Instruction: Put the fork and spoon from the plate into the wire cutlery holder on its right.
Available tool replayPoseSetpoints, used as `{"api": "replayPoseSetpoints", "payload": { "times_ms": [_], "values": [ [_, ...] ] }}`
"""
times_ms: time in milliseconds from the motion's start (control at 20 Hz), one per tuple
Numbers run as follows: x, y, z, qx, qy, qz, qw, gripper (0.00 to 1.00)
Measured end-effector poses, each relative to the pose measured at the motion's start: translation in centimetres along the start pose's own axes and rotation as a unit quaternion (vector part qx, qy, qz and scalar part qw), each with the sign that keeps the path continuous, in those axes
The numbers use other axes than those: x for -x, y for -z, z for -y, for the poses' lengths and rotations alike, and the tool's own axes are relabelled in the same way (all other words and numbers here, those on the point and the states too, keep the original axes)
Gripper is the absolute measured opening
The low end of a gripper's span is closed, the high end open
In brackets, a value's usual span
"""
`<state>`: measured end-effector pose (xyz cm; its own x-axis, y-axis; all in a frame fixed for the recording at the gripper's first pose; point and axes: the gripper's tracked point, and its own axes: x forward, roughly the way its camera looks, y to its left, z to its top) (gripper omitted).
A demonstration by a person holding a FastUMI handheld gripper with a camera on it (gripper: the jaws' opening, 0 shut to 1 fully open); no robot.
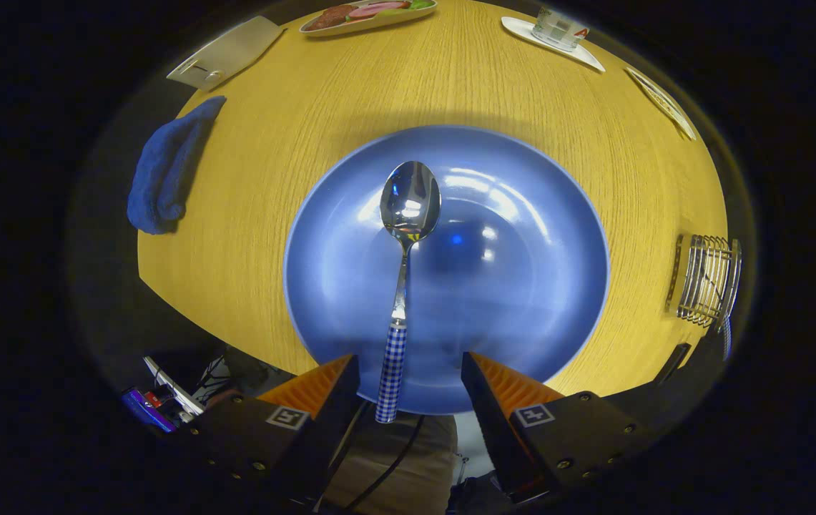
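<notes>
The blue plate (522,286) sits on the wooden table (293,129); all positions below are referenced to it. The wire cutlery holder (708,280) stands to its right, well apart. The spoon (402,279) lies on the plate, long axis running straight away from the gripper (409,379), bowl far, checked handle overhanging the near rim. The gripper's fingers stand apart, empty, flanking the handle end; the handle lies nearer the left finger.

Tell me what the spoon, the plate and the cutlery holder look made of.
Spoon: polished metal bowl, mirror reflections; handle probably plastic, checked pattern.
Plate: likely glazed ceramic, glossy with bright highlights.
Cutlery holder: thin shiny metal wire, openwork.
The gripper has open jaws either side of the spoon's handle.
</notes>
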<state>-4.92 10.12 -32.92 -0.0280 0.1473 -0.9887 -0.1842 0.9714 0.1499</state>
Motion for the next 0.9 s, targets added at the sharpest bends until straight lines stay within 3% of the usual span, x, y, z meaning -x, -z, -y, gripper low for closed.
{"api": "replayPoseSetpoints", "payload": {
  "times_ms": [50,100,200,300,400,550,650,900],
  "values": [
    [-0.2,-0.1,0.1,-0.001,0.0,-0.001,1.0,0.8],
    [-0.4,-0.1,0.4,-0.002,0.002,-0.002,1.0,0.64],
    [-0.9,0.6,0.8,0.003,0.006,-0.019,1.0,0.55],
    [-1.1,0.0,0.9,0.013,0.007,-0.014,1.0,0.56],
    [-2.2,0.9,2.8,0.029,0.044,-0.021,0.998,0.16],
    [-1.2,1.4,2.8,0.043,0.029,-0.042,0.998,0.2],
    [-0.6,0.9,3.4,0.057,0.055,-0.029,0.996,0.02],
    [0.1,1.2,3.1,0.081,0.025,-0.034,0.996,0.02]
  ]
}}
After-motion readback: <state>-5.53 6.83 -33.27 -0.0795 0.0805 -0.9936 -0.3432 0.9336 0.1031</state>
